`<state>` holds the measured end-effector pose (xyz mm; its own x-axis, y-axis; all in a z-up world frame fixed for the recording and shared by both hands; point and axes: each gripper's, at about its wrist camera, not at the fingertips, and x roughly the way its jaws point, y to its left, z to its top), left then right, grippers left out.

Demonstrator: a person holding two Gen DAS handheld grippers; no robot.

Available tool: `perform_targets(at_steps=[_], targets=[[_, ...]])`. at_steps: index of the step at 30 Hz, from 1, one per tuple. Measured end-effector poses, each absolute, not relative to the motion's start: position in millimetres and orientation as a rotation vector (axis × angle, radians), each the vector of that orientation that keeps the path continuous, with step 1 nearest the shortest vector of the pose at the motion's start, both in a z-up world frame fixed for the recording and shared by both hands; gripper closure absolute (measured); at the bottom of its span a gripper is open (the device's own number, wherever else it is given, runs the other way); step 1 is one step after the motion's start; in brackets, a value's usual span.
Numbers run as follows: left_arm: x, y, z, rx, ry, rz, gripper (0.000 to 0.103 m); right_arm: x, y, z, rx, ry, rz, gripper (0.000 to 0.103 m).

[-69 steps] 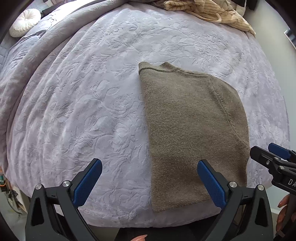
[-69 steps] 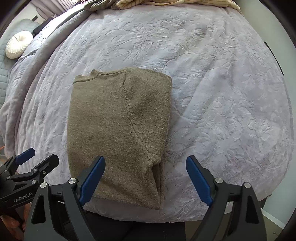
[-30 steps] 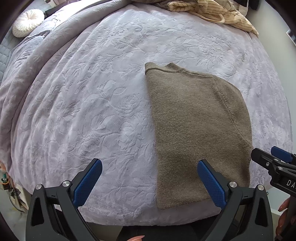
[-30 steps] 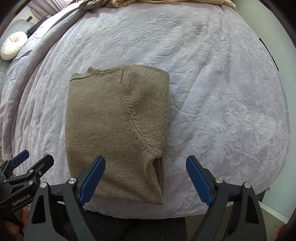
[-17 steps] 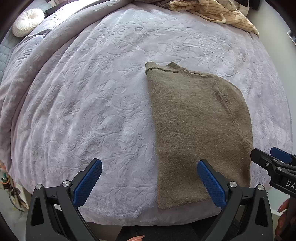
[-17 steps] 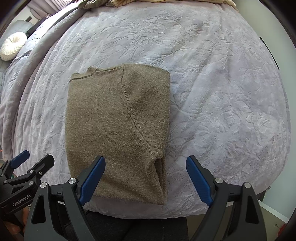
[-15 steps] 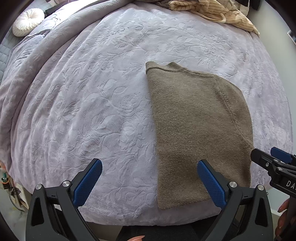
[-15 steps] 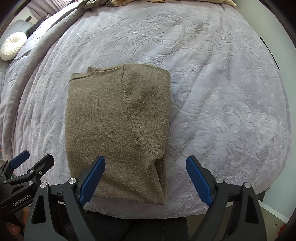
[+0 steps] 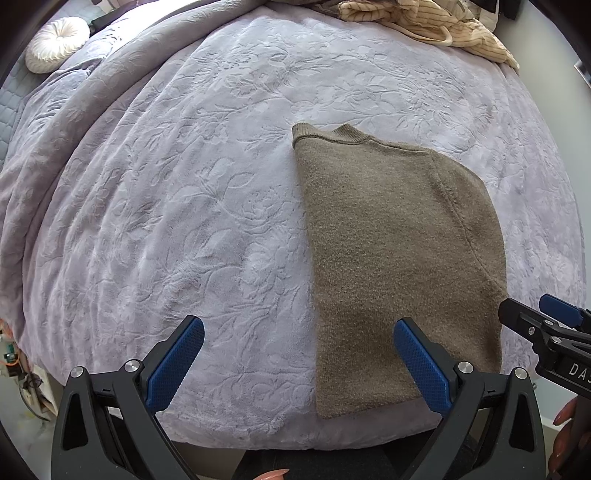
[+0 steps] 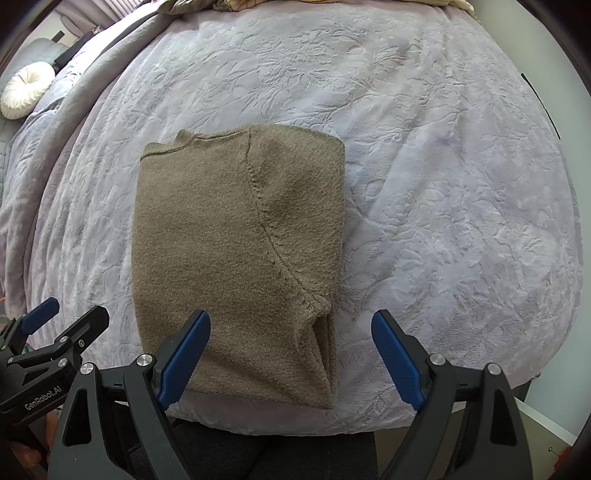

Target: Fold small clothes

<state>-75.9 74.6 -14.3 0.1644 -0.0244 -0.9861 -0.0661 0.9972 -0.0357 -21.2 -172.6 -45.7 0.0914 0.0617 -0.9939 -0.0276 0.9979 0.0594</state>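
An olive-brown knitted sweater lies folded lengthwise into a narrow rectangle on the bed, collar at the far end, hem near the bed's front edge. My left gripper hangs open above the bed's near edge, its right pad over the sweater's lower left part, nothing between its jaws. My right gripper is also open, straddling the sweater's lower right corner from above without touching it. Each gripper shows at the edge of the other's view.
A lilac quilted bedspread covers the bed. A round white cushion sits far left, and a pile of striped beige clothes lies at the far edge. A hand with painted nails holds the right tool.
Both views have shifted only slightly since the oldest frames; over the last second nothing has visibly moved. The sweater lies as before and both grippers stay open.
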Motion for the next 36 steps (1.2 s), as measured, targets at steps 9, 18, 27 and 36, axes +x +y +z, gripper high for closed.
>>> perform_targets(at_steps=[9,18,27,36], targets=[[-75.8,75.0,-13.1,-0.076,1.406,0.032,0.0,-21.8,-172.0,-45.9,0.027,1.48,0.069,0.012],[-77.0,74.4,-12.8,-0.075,1.405,0.034,0.0,-23.0,-171.1,-45.4,0.025,1.48,0.072,0.012],[-78.7,73.9,-12.4,-0.072,1.405,0.047,0.0,-23.6,-170.7,-44.4,0.021,1.476,0.078,0.012],[-80.2,77.3,-16.3,-0.104,1.419,0.069,0.0,-25.7,-168.3,-45.8,0.017,1.48,0.083,0.012]])
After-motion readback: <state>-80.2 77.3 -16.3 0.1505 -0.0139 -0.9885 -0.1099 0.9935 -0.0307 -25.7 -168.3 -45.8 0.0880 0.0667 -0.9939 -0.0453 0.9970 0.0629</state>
